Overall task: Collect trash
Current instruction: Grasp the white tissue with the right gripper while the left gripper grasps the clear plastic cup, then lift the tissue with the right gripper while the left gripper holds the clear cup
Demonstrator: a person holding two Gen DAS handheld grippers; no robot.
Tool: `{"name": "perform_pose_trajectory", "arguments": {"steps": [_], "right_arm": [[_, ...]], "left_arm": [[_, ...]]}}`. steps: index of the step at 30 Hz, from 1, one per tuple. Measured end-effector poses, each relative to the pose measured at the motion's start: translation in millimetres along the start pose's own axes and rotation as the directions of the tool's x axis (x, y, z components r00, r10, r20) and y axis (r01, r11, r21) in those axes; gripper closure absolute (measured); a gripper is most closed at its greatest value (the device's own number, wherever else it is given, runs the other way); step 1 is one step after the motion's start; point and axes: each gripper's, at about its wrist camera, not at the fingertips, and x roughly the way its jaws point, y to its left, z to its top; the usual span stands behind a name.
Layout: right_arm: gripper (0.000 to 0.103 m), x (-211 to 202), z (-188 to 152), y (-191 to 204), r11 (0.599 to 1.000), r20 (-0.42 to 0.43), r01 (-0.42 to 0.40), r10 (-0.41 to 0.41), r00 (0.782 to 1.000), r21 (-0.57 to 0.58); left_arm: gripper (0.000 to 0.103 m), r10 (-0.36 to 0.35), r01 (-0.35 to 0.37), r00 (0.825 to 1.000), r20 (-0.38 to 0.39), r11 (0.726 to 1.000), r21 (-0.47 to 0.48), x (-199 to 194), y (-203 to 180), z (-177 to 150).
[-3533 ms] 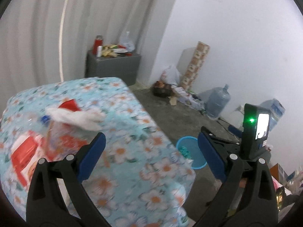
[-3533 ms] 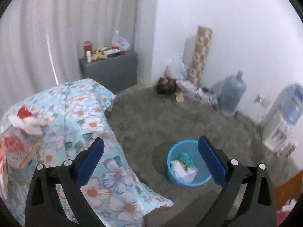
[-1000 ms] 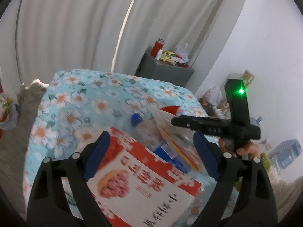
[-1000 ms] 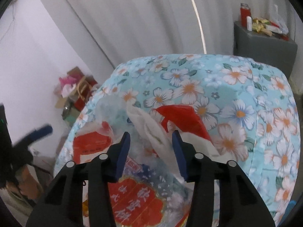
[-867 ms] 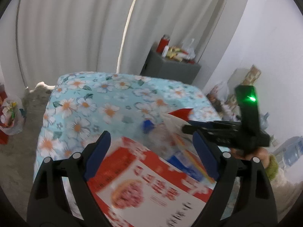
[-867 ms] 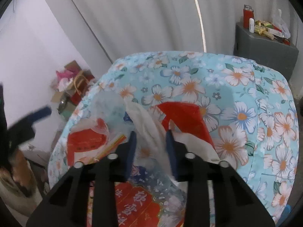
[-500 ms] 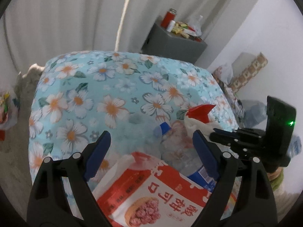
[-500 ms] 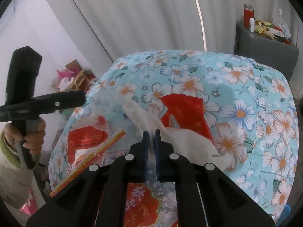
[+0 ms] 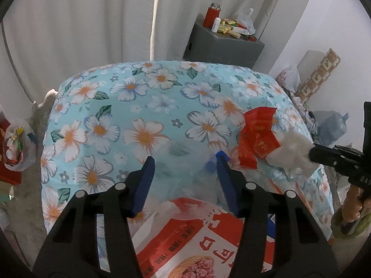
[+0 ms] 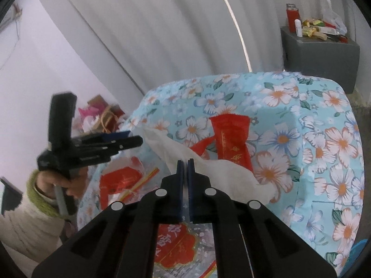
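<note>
Right gripper (image 10: 184,162) clamped on white tissue (image 10: 208,169), jaws pinched to a sliver; tissue trailing away to both sides of the tips. Just beyond, red wrapper (image 10: 231,139) lying on floral cloth (image 10: 324,139).

Left gripper (image 9: 185,162) closing, jaws half wide, straddling clear plastic bottle (image 9: 185,173) with blue cap (image 9: 209,165) near the right finger; pads apparently not yet pressing. Below the fingers, red-and-white snack bag (image 9: 197,243). Further behind, grey cabinet (image 9: 222,44) against white curtain (image 9: 81,23).
</note>
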Motion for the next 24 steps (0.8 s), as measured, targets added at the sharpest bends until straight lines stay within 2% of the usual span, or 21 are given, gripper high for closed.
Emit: {"name": "perform_pose_trajectory", "arguments": {"steps": [6, 13, 19, 24], "right_arm": [[0.099, -22.3, 5.1, -7.0, 0.999, 0.061, -0.022, 0.020, 0.998, 0.037], [0.099, -45.6, 9.1, -10.9, 0.997, 0.124, -0.051, 0.042, 0.991, 0.066], [0.100, -72.1, 8.4, -8.4, 0.995, 0.187, -0.066, 0.050, 0.981, 0.079], [0.100, -95.7, 2.2, -4.8, 0.993, 0.240, -0.075, 0.052, 0.969, 0.088]], "left_arm": [[0.052, -0.022, 0.023, 0.999, 0.023, 1.000, -0.019, -4.4, 4.3, -3.3], [0.052, -0.053, 0.057, 0.994, 0.097, 0.998, -0.037, -23.8, 3.7, -2.8], [0.053, -0.081, 0.092, 0.980, 0.184, 0.995, -0.049, -49.1, -1.1, -3.1], [0.053, -0.100, 0.114, 0.961, 0.257, 0.993, -0.038, -76.8, -9.8, -5.1]]}}
